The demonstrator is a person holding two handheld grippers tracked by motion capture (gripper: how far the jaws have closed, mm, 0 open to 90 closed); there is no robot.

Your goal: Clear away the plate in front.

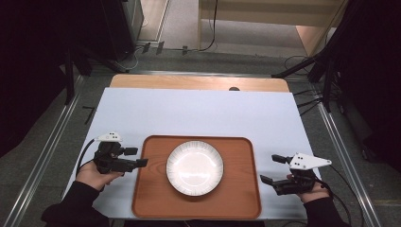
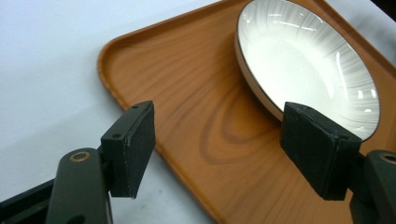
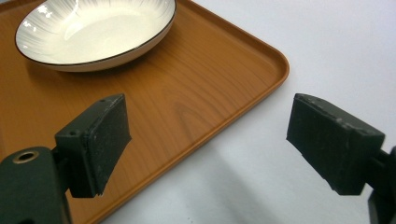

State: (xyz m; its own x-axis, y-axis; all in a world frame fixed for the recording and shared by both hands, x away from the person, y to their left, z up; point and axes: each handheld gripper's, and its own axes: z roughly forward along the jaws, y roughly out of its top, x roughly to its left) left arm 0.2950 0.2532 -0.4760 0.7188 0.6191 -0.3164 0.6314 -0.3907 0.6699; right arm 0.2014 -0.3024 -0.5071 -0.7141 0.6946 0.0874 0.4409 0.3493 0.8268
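Observation:
A white plate (image 1: 195, 167) with a thin dark rim lies in the middle of a brown wooden tray (image 1: 150, 189) on the white table cover. My left gripper (image 1: 134, 158) hovers just off the tray's left edge, open, its jaws wide apart with nothing between them. In the left gripper view the tray's left rim (image 2: 140, 116) runs between the jaws and the plate (image 2: 308, 65) lies beyond. My right gripper (image 1: 273, 169) is open beside the tray's right edge, empty. Its own view has the tray corner (image 3: 261, 74) and the plate (image 3: 93, 32) ahead.
The white table cover (image 1: 198, 111) lies over a wooden tabletop (image 1: 189, 82), with bare room behind the tray. Metal rails (image 1: 52, 137) run along both sides of the table. Cables and dark stands (image 1: 312, 66) sit on the floor beyond the far edge.

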